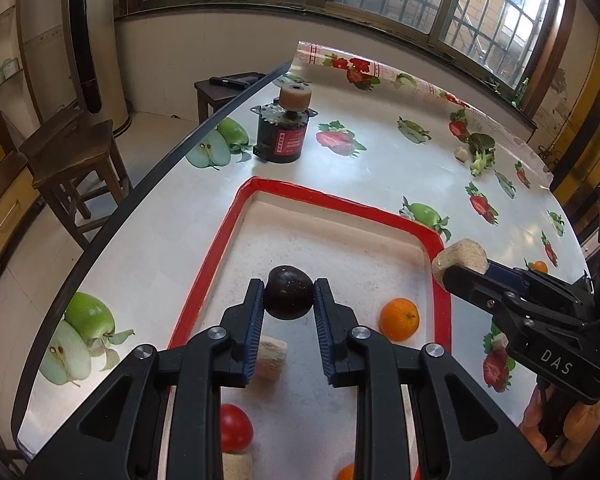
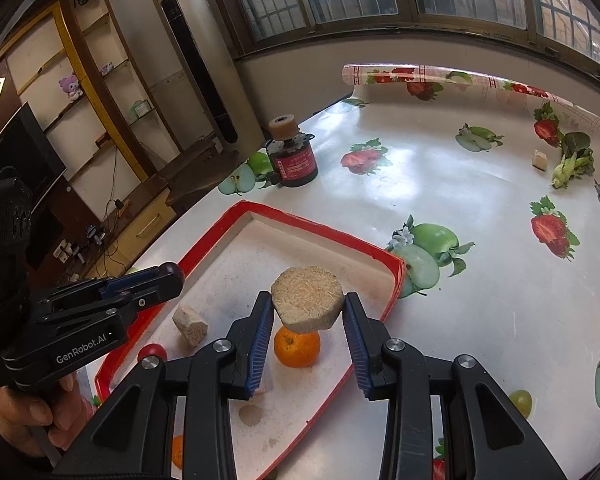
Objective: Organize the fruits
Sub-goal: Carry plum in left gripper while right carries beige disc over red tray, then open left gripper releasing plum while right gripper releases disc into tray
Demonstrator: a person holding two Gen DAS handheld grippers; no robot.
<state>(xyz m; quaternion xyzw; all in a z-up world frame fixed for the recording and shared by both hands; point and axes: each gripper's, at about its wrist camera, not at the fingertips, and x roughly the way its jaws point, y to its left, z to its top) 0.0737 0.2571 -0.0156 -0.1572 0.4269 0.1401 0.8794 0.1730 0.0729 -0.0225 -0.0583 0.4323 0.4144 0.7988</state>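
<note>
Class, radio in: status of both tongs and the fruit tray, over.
Left tongs shut on dark round plum. Right tongs shut on tan fibrous chunk. Both over red-rimmed white tray; nothing blocking.

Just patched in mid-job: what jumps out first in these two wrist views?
Both claws are loaded over the red-rimmed tray: the left claw grips a dark plum, the right claw a tan fibrous block. An orange sits in the tray directly under that block. Beyond the tray, a black cylinder with a red label stands on the fruit-print tablecloth.
</note>
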